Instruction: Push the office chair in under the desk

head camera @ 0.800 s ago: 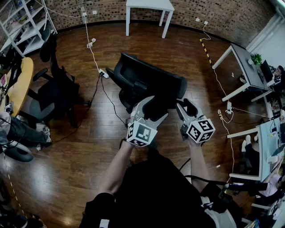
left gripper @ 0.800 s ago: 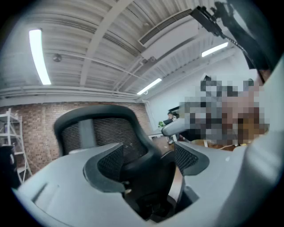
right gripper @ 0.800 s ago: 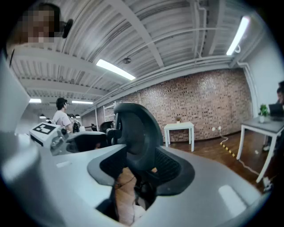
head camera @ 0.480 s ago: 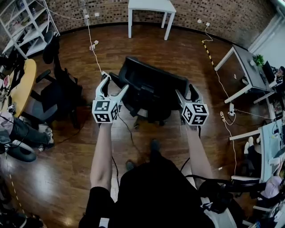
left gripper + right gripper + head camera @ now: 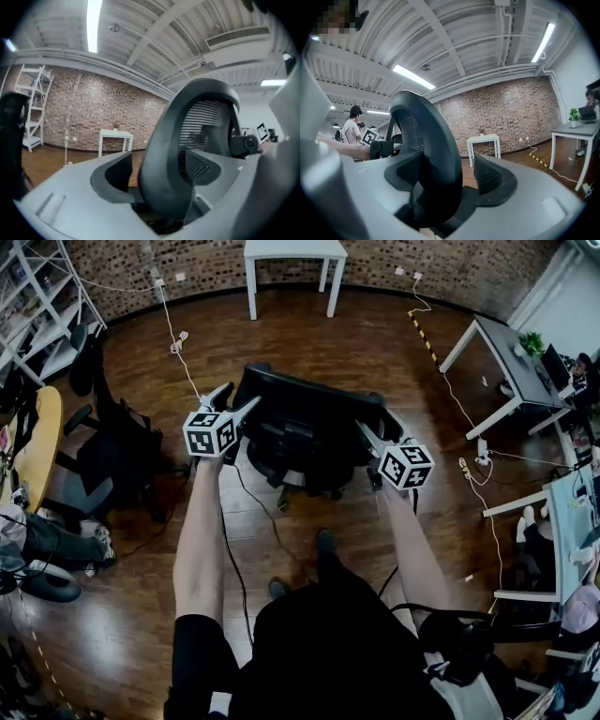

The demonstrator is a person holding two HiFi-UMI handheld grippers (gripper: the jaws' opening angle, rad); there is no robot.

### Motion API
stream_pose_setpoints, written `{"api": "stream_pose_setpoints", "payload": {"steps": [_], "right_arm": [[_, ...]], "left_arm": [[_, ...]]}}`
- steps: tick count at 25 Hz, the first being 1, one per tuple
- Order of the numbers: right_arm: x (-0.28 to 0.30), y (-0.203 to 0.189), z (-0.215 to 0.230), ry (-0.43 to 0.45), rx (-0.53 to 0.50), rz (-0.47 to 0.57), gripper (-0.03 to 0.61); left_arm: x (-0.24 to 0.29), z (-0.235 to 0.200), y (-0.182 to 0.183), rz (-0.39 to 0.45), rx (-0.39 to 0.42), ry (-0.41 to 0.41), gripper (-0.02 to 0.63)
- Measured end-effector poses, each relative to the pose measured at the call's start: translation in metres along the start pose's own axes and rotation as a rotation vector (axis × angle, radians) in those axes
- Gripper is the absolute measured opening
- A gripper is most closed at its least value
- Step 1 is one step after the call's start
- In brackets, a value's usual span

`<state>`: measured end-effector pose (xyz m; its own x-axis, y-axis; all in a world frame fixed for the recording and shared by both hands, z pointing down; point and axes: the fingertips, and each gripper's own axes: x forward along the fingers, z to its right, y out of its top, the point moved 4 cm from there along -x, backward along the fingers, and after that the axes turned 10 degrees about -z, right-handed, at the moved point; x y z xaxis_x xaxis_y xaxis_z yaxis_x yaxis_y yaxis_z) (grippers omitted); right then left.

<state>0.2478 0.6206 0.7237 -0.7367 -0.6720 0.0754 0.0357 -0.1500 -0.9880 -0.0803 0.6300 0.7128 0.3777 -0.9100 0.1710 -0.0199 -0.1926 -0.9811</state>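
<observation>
Office chair (image 5: 309, 427) out on the open wood floor (image 5: 375, 334), seat facing away from the person. Stands well apart from the white desk (image 5: 286, 249) against the brick wall (image 5: 450, 268) ahead, roughly in line with it.

Left gripper (image 5: 239, 397) at the left edge of the backrest (image 5: 164, 154), right gripper (image 5: 377, 427) at the right edge — arms stretched forward, both tools held about level.

Along the left tongs: jaws spread wide, straddling the curved black frame of the backrest, with a strip of floor and wall visible between frame and outer pad. Contact of the inner pad with the mesh unclear. Along the right tongs, much the same: jaws wide, backrest edge between them, clear gap to the outer pad — straddling, not clamping.

Second black chair (image 5: 117, 451) off to the left, black cable (image 5: 225, 521) trailing across the boards near the person's feet, grey desk (image 5: 497, 343) at the right.
</observation>
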Motion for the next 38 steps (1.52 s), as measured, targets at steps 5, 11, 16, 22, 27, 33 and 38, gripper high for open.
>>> {"api": "stream_pose_setpoints", "payload": {"steps": [5,11,16,22,27,33,38], "right_arm": [[-0.013,0.016,0.036,0.042,0.046,-0.013,0.333],[-0.01,0.036,0.074,0.096,0.044,-0.058,0.258],[0.011,0.051,0.104,0.207,0.014,-0.068,0.253],[0.028,0.076,0.143,0.233,-0.013,-0.047,0.255],[0.056,0.097,0.177,0.244,-0.012,-0.06,0.255],[0.072,0.104,0.204,0.278,-0.014,-0.064,0.255],[0.097,0.106,0.213,0.29,-0.009,-0.072,0.253]], "left_arm": [[0.01,0.034,-0.004,0.108,-0.03,-0.078,0.407],[0.015,0.066,0.011,0.02,0.152,-0.187,0.426],[0.041,0.068,0.031,0.009,0.117,-0.081,0.48],[0.083,0.073,0.052,-0.041,0.101,-0.084,0.497],[0.12,0.066,0.07,-0.036,0.091,-0.058,0.499],[0.15,0.062,0.076,-0.022,0.078,-0.045,0.499],[0.171,0.037,0.08,-0.019,0.061,-0.051,0.499]]}}
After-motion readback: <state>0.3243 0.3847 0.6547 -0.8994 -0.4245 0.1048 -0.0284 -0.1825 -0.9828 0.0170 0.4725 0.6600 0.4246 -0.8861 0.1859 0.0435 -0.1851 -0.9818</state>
